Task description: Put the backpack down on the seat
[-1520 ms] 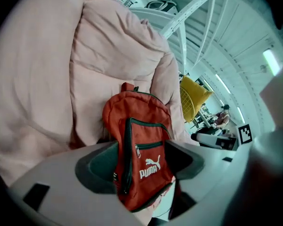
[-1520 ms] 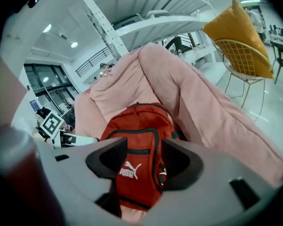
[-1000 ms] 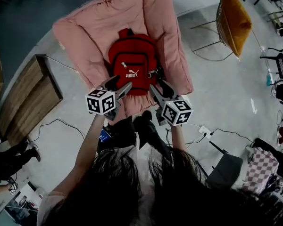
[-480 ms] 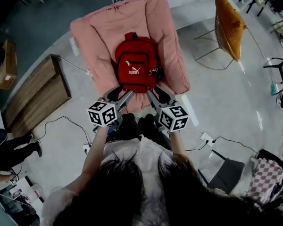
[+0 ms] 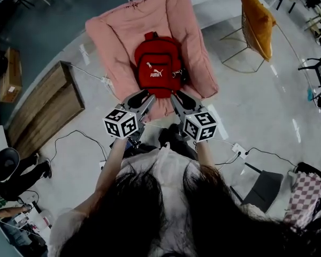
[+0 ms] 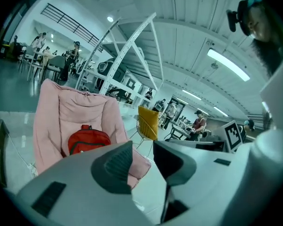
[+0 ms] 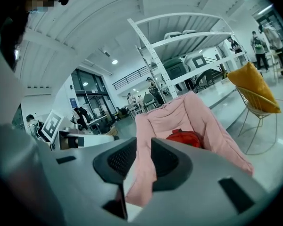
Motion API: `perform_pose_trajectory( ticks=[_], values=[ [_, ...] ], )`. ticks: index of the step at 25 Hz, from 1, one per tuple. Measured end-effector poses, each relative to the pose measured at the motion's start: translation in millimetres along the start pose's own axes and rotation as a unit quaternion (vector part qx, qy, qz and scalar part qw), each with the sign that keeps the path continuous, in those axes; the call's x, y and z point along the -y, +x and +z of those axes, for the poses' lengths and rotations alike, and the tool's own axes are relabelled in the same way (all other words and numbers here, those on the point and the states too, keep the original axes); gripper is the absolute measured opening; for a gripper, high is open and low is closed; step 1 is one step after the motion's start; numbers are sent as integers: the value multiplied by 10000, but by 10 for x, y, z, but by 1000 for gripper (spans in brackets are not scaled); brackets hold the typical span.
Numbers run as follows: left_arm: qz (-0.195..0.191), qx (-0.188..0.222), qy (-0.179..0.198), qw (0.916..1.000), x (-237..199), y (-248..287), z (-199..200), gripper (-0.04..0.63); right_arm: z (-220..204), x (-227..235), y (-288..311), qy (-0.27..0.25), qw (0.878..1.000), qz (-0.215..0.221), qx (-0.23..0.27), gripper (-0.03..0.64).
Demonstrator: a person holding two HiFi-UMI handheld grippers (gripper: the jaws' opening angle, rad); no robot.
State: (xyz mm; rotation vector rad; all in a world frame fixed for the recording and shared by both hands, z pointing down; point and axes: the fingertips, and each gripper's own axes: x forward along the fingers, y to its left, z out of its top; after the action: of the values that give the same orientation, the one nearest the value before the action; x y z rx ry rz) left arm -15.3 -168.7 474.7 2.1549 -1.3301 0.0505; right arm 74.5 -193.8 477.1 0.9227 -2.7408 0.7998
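Both arms extended, left tongs [image 5: 144, 96] and right tongs [image 5: 177, 98] just closing partway, empty.

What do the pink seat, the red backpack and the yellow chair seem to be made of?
Pink seat: soft padded fabric, matte; puffy folds and seams show.
Red backpack: woven synthetic cloth, probably nylon or polyester; zips and a white printed logo.
Yellow chair: thin wire frame, apparently metal, with a matte yellow cushion, likely fabric.

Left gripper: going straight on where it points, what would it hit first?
Probably the front edge of the pink seat, below the red backpack; depth is unclear. On the left gripper the jaws have just been closing, nothing between them.
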Motion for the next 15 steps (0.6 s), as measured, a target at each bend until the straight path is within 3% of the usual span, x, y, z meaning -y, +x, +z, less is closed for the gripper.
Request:
perform_pose_trajectory(
  ticks=[6, 12, 15],
  values=[
    [-15, 52, 119, 9999, -152, -534, -66, 135, -138, -486, 103, -57, 9999, -85, 95, 98],
    [-65, -149, 719, 9973, -360, -1315, -252, 133, -491, -1215, 161, 36, 9994, -277, 191, 97],
    [-203, -180, 842, 9961, -418, -1665, -363, 133, -703, -1572, 143, 99, 9989, -402, 222, 97]
  ],
)
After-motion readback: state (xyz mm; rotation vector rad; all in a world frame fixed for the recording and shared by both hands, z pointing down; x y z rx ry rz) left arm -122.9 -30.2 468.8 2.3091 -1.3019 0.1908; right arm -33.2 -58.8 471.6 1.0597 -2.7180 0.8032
